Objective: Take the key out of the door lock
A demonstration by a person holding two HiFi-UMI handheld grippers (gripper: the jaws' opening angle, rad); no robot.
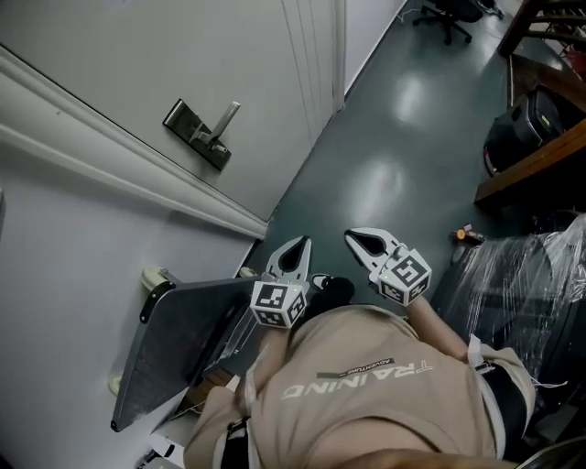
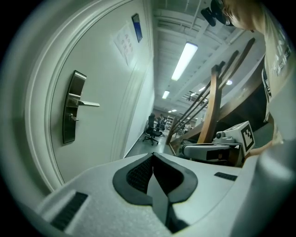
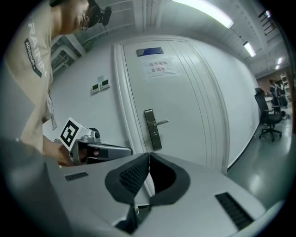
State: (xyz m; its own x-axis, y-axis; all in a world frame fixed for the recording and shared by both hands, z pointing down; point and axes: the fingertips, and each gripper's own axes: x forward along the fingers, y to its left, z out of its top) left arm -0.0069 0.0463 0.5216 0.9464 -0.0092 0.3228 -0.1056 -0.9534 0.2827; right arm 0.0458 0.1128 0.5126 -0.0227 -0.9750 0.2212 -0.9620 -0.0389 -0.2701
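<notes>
The white door [image 1: 137, 55] carries a dark lock plate with a silver lever handle [image 1: 203, 131]. A small stub, apparently the key [image 2: 73, 118], sticks out of the plate below the lever. In the right gripper view the same plate [image 3: 152, 129] shows, the key too small to make out. My left gripper [image 1: 298, 247] and right gripper [image 1: 357, 240] hang side by side in front of my body, well short of the door. Both are shut with nothing in them: the left gripper [image 2: 152, 155] and right gripper [image 3: 149, 155] show pads meeting at the tip.
A folded grey platform cart [image 1: 174, 339] leans by the wall at the left. A wooden bench [image 1: 540, 156], plastic-wrapped goods [image 1: 531, 284] and a small orange thing [image 1: 467, 236] lie to the right. An office chair [image 1: 449, 14] stands far down the green floor.
</notes>
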